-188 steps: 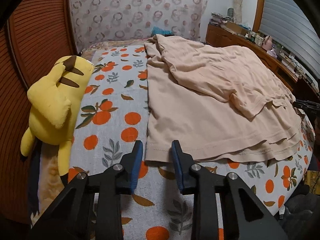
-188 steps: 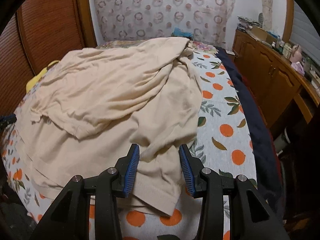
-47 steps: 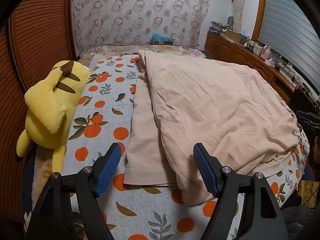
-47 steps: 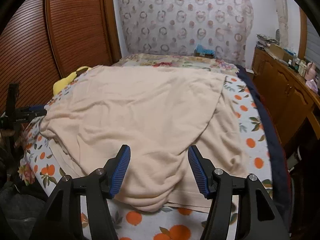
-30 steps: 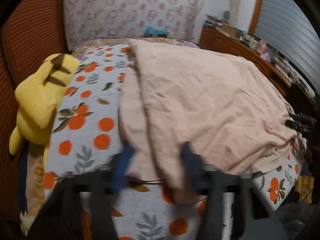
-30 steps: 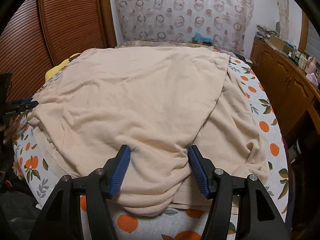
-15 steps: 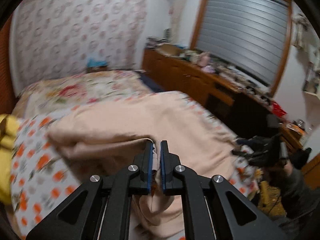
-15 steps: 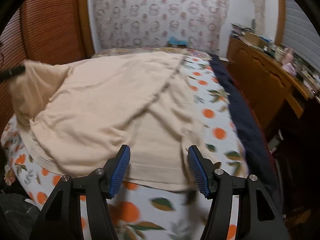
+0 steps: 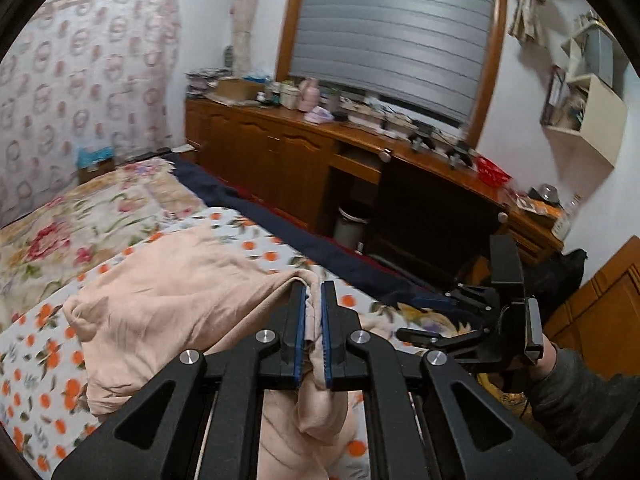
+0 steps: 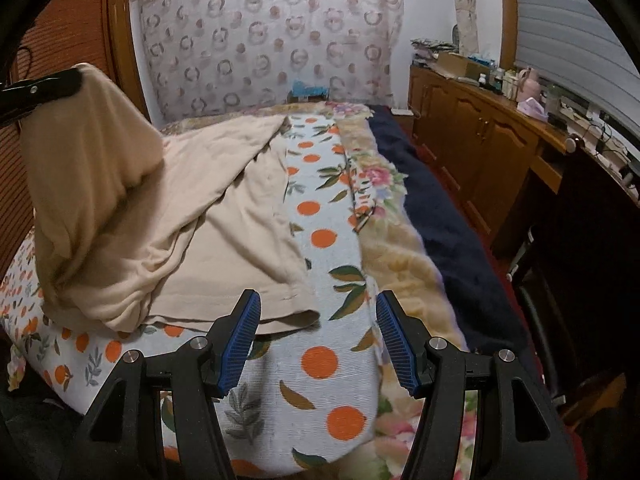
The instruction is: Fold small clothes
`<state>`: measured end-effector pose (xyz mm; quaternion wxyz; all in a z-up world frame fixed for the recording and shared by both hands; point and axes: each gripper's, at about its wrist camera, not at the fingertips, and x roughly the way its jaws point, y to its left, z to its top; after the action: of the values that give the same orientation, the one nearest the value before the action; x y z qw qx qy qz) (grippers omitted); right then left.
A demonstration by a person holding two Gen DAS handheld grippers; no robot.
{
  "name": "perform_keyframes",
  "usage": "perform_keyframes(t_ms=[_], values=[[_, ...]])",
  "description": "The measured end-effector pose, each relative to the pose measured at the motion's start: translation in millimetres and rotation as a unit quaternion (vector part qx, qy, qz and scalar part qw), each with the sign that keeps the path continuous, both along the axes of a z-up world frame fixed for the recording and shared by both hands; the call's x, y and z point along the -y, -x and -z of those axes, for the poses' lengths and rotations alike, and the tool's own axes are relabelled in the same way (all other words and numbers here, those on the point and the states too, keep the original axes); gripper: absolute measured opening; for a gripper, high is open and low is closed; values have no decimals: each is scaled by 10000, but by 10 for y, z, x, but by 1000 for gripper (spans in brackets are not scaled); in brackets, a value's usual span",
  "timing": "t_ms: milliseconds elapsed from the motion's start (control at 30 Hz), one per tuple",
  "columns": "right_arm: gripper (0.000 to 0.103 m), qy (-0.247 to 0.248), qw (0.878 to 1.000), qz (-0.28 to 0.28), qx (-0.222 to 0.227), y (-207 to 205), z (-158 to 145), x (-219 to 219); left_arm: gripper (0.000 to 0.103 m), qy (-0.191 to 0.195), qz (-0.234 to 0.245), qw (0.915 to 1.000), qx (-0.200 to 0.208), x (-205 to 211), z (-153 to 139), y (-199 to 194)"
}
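The left gripper (image 9: 313, 330) pinches the shirt (image 9: 168, 300) aloft, the right gripper (image 10: 318, 340) gapes empty; one-sided lifting may bunch the fold.

The left wrist view looks along the left gripper (image 9: 313, 320), whose jaws fill the lower middle of the frame, down and across the bed (image 9: 100, 208) toward a wooden dresser (image 9: 280, 152) and a shuttered window (image 9: 392, 32) at the top. The right gripper (image 9: 452, 320) appears at its right edge. The right wrist view looks along its own gripper (image 10: 318, 336) up the length of the bed (image 10: 320, 360) toward a patterned curtain (image 10: 272, 40), with the left gripper (image 10: 40, 90) at upper left. Both close views share the beige garment (image 9: 168, 300) (image 10: 120, 200), the bed and the dresser (image 10: 480, 128).
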<state>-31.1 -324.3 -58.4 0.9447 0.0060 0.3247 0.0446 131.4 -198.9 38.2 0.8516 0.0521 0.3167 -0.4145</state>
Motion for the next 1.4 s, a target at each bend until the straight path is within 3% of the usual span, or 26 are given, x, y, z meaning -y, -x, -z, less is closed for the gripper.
perform_keyframes(t_ms=[100,167,267,300,533,733,967,1200,1233,1333,1400], values=[[62,-31,10000,4,78,57,-38,9,16,-163,90,9997,-186,110,77,-55],[62,-31,9999,10,113,38,-41,14,48,-152,46,9998,-122,47,99,-40],[62,-42,9999,-36,146,-47,-45,5,67,-150,-179,9997,-24,-107,97,-53],[62,-36,9998,-68,158,-82,-50,-19,68,-137,-256,9996,-22,-155,107,-63],[62,107,9968,-726,314,-512,-178,-413,69,-215,-1295,9912,142,-879,180,-244],[62,209,9846,-1706,317,-1077,-301,-1130,69,-324,-2012,9789,180,-1425,296,-357],[62,395,9575,-2858,-69,-1644,-232,-2171,69,-395,-2557,9658,160,-1872,455,-374],[62,885,9256,-3589,-809,-2101,239,-2934,69,-313,-2761,9606,-86,-2136,675,-423],[59,1052,9239,-3581,-843,-2187,297,-3016,69,-295,-2785,9599,-96,-2174,693,-422],[10,1194,9276,-3462,-738,-2267,338,-3048,69,-262,-2783,9600,-178,-2211,762,-429],[7,937,9288,-3514,-719,-2297,268,-2956,69,-264,-2754,9608,-202,-2198,783,-435]])
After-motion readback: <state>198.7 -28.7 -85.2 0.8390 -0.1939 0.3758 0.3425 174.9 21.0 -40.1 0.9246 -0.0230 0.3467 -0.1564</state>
